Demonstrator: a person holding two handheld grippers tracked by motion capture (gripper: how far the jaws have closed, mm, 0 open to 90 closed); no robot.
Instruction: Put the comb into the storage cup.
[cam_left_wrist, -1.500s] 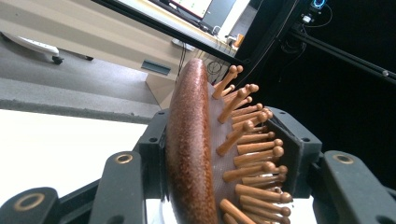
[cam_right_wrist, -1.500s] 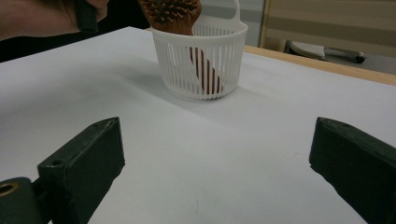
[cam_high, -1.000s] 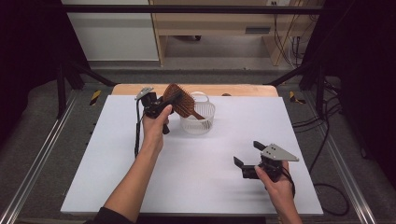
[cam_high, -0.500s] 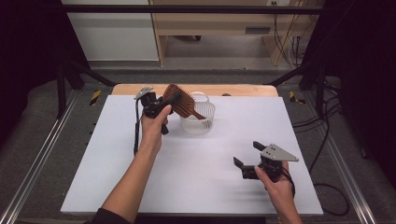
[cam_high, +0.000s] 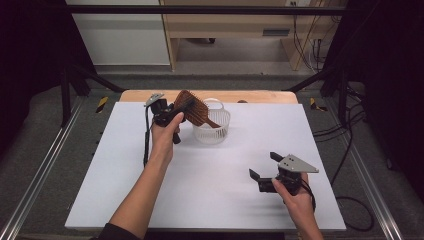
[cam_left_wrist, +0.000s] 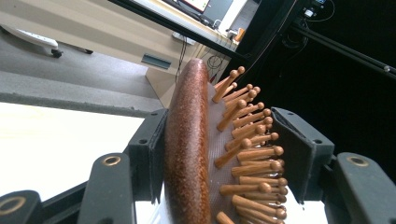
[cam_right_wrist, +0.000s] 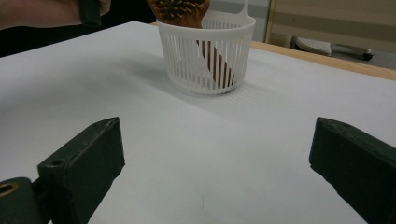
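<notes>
Jaws of the left gripper (cam_high: 176, 111) pinch the paddle head of a wooden hairbrush (cam_high: 194, 108), one jaw on its smooth back, the other on the bristle pins, above the far side of the white worktop (cam_high: 200, 175). From that grip the brush's long axis slants down and away, its handle already inside the white slatted basket (cam_high: 212, 127) just beside the left hand. Well apart at the near edge, the right gripper (cam_high: 266, 174) hovers with jaws spread and empty, so the left is nearer.
</notes>
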